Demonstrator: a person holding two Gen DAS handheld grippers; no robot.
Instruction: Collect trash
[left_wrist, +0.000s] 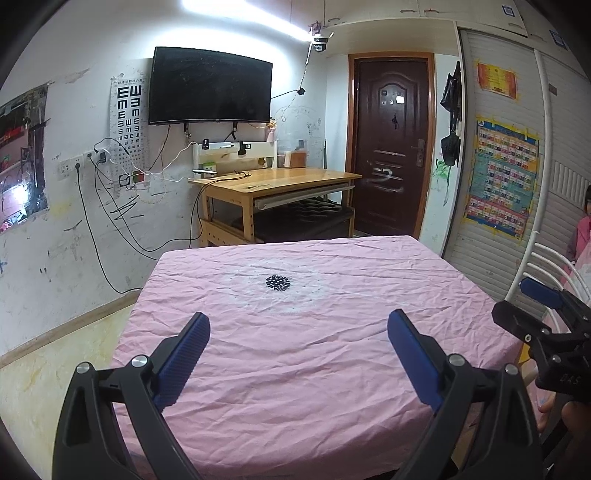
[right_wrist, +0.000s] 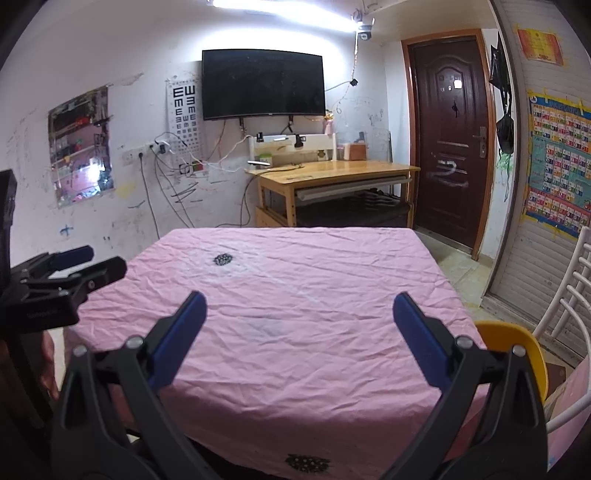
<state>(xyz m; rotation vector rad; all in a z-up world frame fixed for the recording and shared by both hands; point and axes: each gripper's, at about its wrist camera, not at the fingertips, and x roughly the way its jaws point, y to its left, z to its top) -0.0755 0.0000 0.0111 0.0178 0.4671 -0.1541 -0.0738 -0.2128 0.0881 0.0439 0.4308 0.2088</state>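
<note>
A table under a wrinkled pink cloth (left_wrist: 295, 350) fills the lower half of both views, also in the right wrist view (right_wrist: 295, 288). No trash shows on it; only dark printed flower marks (left_wrist: 278, 282) (right_wrist: 222, 259) (right_wrist: 307, 463) are on the cloth. My left gripper (left_wrist: 298, 326) is open and empty above the near part of the table; it also shows at the left edge of the right wrist view (right_wrist: 88, 260). My right gripper (right_wrist: 299, 308) is open and empty beside it; it shows at the right of the left wrist view (left_wrist: 524, 299).
A wooden desk (left_wrist: 275, 181) stands against the far wall under a black TV (left_wrist: 210, 90), with cables hanging to its left. A dark door (left_wrist: 391, 144) is at the far right. A yellow stool (right_wrist: 513, 350) and a white chair (right_wrist: 576, 295) stand by the table's right side.
</note>
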